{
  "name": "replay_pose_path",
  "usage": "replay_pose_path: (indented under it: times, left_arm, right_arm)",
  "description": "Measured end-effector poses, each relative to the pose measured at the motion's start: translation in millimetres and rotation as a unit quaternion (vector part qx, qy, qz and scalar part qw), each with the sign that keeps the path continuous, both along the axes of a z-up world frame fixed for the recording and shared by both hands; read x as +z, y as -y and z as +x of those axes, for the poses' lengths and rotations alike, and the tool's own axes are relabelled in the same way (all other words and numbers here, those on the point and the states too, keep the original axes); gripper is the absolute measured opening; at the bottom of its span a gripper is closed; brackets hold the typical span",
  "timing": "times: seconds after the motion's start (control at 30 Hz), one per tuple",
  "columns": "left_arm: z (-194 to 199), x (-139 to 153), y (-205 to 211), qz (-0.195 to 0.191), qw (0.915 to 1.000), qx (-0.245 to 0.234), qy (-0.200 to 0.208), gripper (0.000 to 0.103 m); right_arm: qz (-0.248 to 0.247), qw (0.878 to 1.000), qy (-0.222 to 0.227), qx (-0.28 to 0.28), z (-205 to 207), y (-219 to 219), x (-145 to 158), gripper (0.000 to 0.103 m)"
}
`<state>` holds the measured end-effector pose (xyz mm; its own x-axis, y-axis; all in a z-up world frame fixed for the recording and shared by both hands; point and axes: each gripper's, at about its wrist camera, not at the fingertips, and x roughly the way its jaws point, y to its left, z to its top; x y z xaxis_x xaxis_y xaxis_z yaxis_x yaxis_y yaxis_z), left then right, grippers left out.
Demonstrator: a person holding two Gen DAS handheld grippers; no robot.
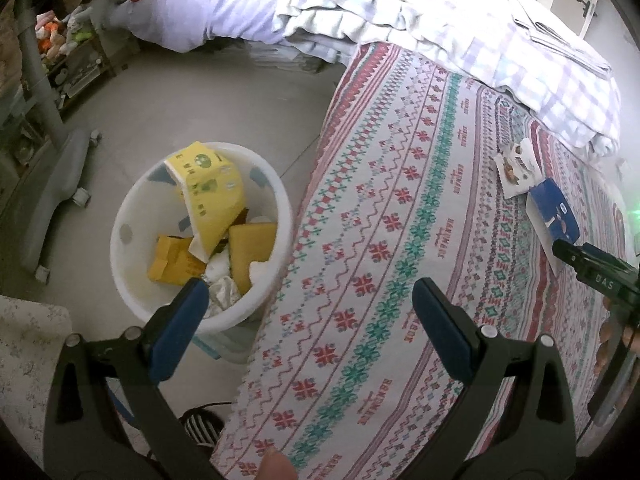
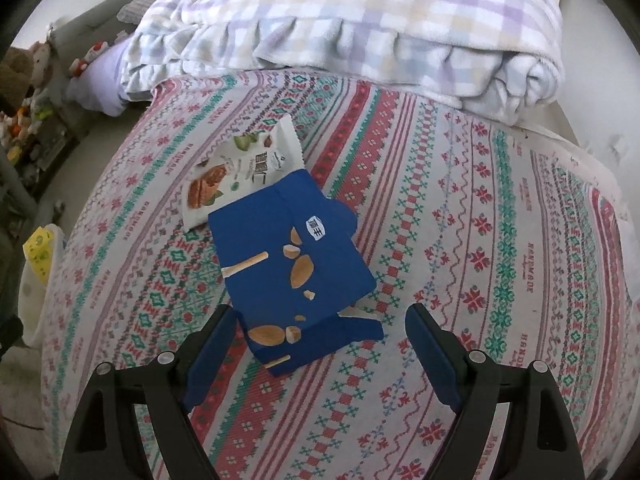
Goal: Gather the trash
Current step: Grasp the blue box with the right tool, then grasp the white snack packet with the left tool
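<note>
The right gripper (image 2: 318,326) hangs over the bed (image 2: 500,240) with its jaws spread wide and released, nothing between them; the near end of the blue box (image 2: 288,252) lies just ahead of the gap, closer to the left pad, though whether that pad touches the box cannot be told. The blue box lies flat on the patterned bedspread with its near flap torn open, and its far corner overlaps the white snack packet (image 2: 236,172) that lies just beyond it on the same cover. A checked blanket (image 2: 360,28) is bunched up at the far side of the bed. The left gripper (image 1: 310,296) is also released, jaws held far apart and empty, poised above the edge of the bed with its left pad over the rim of the white bin (image 1: 136,216) that stands on the floor beside the bed. In the bin lie a yellow carton (image 1: 212,192), which leans up against the wall, some smaller yellow boxes (image 1: 252,248) and crumpled paper. From the left wrist view the blue box and the snack packet show far off on the bedspread, with the tip of the right gripper near the box.
</note>
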<state>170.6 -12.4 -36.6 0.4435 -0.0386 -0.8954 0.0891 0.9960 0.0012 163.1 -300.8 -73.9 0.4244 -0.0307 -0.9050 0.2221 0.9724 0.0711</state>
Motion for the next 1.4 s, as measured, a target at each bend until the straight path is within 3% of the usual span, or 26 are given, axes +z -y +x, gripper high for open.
replay_pose_path:
  times: [0.27, 0.33, 0.43, 0.47, 0.6, 0.97, 1.3, 1.4]
  left_arm:
    - [2, -3, 11, -0.005, 1.0000, -0.006, -0.004, 0.101]
    - [1, -3, 13, -0.006, 0.9999, -0.008, -0.005, 0.101]
    - [1, -4, 18, -0.009, 0.9999, -0.013, -0.007, 0.101]
    - [1, -4, 19, -0.009, 0.9998, -0.015, -0.006, 0.101]
    - [1, -3, 27, -0.008, 0.9997, -0.024, -0.002, 0.101]
    - [6, -9, 69, -0.025, 0.9979, -0.060, 0.003, 0.101]
    - [22, -21, 130, -0.072, 0.9911, -0.108, 0.028, 0.101]
    - [28, -27, 148, -0.091, 0.9886, -0.114, 0.037, 0.095]
  right_arm:
    - [0.001, 1.000, 0.002, 0.005, 5, -4, -1, 0.086]
    - [0.002, 1.000, 0.000, 0.007, 7, -5, -3, 0.076]
    - [0.000, 1.000, 0.003, 0.006, 8, -5, -1, 0.070]
    - [0.002, 1.000, 0.004, 0.006, 8, -5, 0, 0.059]
    - [0.017, 1.000, 0.002, -0.005, 2, 3, 4, 0.051]
    - [0.027, 0.999, 0.028, -0.031, -22, 37, 27, 0.050]
    - [0.042, 0.997, 0.043, -0.057, -40, 74, 39, 0.048]
    - [0.042, 0.996, 0.048, -0.064, -45, 84, 40, 0.048]
